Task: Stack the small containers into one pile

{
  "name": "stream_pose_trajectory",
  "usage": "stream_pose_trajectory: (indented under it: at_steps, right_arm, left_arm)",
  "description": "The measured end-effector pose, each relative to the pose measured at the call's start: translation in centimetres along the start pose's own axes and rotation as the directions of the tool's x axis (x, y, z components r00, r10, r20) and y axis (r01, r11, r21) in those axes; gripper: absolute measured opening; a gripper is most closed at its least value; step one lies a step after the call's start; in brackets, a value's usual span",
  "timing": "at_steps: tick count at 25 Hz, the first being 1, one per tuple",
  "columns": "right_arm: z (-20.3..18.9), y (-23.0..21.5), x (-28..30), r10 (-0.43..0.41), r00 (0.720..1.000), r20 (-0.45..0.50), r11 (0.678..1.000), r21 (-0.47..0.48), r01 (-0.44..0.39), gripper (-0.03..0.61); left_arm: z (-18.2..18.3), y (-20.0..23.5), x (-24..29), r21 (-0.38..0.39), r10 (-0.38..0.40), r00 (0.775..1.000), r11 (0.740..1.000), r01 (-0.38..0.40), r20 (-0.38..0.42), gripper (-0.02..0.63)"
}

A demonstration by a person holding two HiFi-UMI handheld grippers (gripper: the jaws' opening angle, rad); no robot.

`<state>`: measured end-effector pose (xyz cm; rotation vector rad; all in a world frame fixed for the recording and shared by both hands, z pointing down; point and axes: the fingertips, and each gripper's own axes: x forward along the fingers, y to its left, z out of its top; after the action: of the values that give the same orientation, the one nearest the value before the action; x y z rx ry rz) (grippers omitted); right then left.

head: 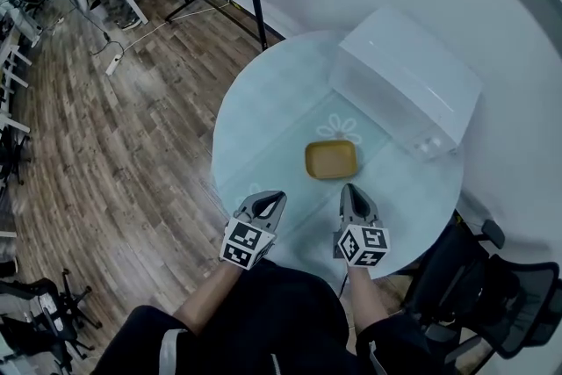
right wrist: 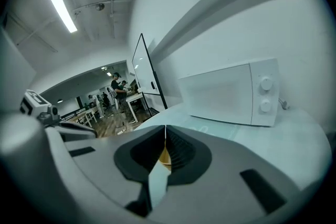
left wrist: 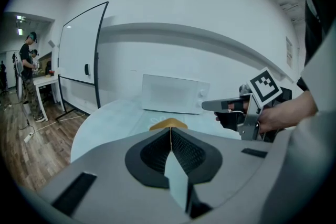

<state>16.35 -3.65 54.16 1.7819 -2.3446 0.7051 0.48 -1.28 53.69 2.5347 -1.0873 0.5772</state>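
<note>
Yellow container [head: 331, 159] sits on the round bench [head: 250, 136], near the white microwave [head: 406, 82] but not touching it. Left hand-held gripper [head: 270, 201] hovers on the side of the container away from the microwave, jaws pressed together with nothing between them. Right hand-held gripper [head: 349, 191] is somewhat nearer the microwave, jaws likewise together and empty.

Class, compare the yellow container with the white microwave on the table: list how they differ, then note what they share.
Colour: the container is yellow, the microwave white.
Size: the container is small and low, while the microwave is a far bigger box.
Form: the container is open on top, whereas the microwave is closed.
Place: the container sits near the middle, the microwave at the wall side.
Shared: both rest on the round table.
</note>
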Motion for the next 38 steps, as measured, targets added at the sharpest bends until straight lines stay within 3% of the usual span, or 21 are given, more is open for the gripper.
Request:
stream_pose_trajectory:
  at_steps: [10, 18, 26, 38]
  right_arm:
    - [-1.5, 6.1, -4.5, -0.08, 0.995, 0.05, 0.996, 0.035, 0.079, 0.025]
    - [-1.2, 9.2, -6.9, -0.146, 0.986, 0.081, 0.987, -0.049, 0.15, 0.025]
    - [-1.4, 9.2, -8.0, -0.197, 0.976, 0.088, 0.98, -0.02, 0.199, 0.025]
    - [-1.6, 9.2, -7.7, -0.18, 0.981, 0.075, 0.983, -0.012, 0.181, 0.025]
  left_arm:
    - [-1.0, 0.2, -3.9, 0.005, -0.07, 0.997, 0.998, 0.07, 0.039, 0.015]
    - [-1.7, 0.4, -5.8, 0.005, -0.126, 0.99, 0.992, 0.126, 0.059, 0.015]
    - [-1.6, 0.0, -5.6, 0.007, -0.168, 0.983, 0.986, 0.167, 0.068, 0.015]
    - [-1.0, 0.3, -4.9, 0.013, -0.154, 0.985, 0.988, 0.154, 0.074, 0.015]
